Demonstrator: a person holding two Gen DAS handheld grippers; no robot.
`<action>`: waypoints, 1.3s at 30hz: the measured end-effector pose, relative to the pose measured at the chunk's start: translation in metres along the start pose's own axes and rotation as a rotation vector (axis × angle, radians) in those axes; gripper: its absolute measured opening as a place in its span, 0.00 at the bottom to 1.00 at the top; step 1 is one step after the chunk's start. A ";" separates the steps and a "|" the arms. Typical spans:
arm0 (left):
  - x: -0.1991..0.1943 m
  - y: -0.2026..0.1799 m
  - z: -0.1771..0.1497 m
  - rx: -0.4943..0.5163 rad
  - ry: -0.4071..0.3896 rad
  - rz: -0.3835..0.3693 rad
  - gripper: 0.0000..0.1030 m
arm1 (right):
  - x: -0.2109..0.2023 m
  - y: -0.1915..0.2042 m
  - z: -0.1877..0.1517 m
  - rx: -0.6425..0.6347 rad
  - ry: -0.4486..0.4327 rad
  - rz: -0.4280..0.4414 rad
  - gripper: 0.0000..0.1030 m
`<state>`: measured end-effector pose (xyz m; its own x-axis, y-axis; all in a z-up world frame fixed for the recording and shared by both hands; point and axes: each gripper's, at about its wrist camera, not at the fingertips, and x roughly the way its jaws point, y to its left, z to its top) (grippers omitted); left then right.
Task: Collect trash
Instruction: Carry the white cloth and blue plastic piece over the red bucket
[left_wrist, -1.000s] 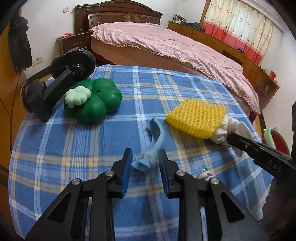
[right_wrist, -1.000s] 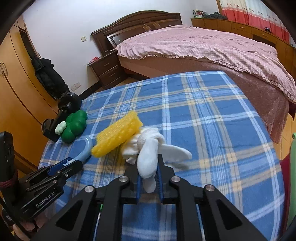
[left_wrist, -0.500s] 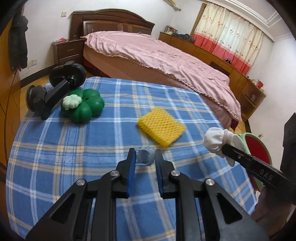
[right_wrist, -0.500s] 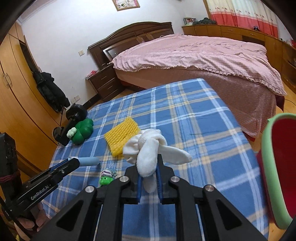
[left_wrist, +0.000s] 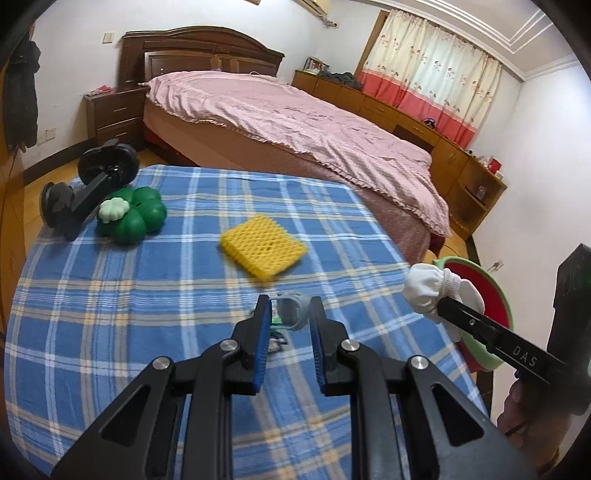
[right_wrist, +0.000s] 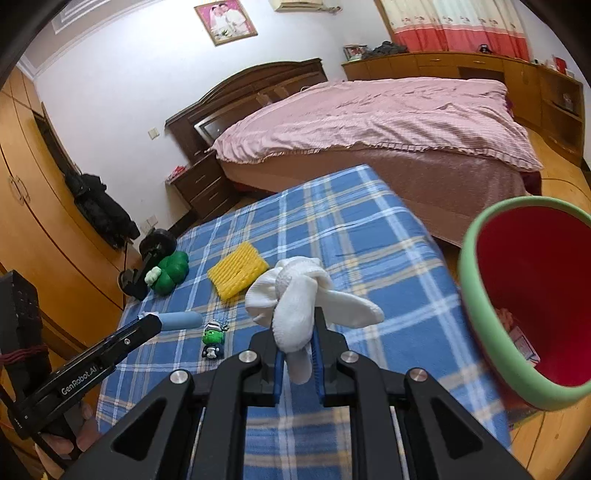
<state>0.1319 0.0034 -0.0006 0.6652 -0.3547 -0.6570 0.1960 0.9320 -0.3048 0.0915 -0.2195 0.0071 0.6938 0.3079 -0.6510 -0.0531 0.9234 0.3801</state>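
Note:
My right gripper (right_wrist: 297, 334) is shut on a white glove (right_wrist: 299, 299) and holds it in the air above the table's right side, near the red bin with a green rim (right_wrist: 476, 295). The glove (left_wrist: 424, 291) and bin (left_wrist: 506, 306) also show in the left wrist view. My left gripper (left_wrist: 290, 314) is shut on a light blue plastic piece (left_wrist: 293, 308), lifted above the blue plaid tablecloth (left_wrist: 147, 295). That piece (right_wrist: 181, 320) sticks out of the left gripper in the right wrist view. A yellow foam net (left_wrist: 264, 247) lies mid-table.
A green clover-shaped toy (left_wrist: 129, 218) and a black holder (left_wrist: 88, 184) sit at the table's far left. A small green figurine (right_wrist: 213, 338) lies on the cloth below the left gripper. A bed with a pink cover (left_wrist: 295, 125) stands behind the table.
Both grippers rose and pulled back from the table. The right gripper carried the glove right, toward the bin, which now fills more of its view. The left gripper keeps the blue piece lifted.

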 end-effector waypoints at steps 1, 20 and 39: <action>-0.002 -0.004 0.000 0.005 -0.003 -0.007 0.19 | -0.006 -0.003 -0.001 0.008 -0.009 -0.004 0.14; 0.001 -0.098 0.007 0.138 -0.011 -0.167 0.19 | -0.082 -0.087 -0.017 0.177 -0.131 -0.164 0.14; 0.049 -0.206 0.009 0.297 0.051 -0.315 0.19 | -0.110 -0.177 -0.030 0.361 -0.182 -0.288 0.15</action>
<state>0.1304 -0.2048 0.0361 0.5047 -0.6212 -0.5995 0.5876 0.7559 -0.2887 0.0031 -0.4100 -0.0080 0.7597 -0.0234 -0.6499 0.3890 0.8172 0.4253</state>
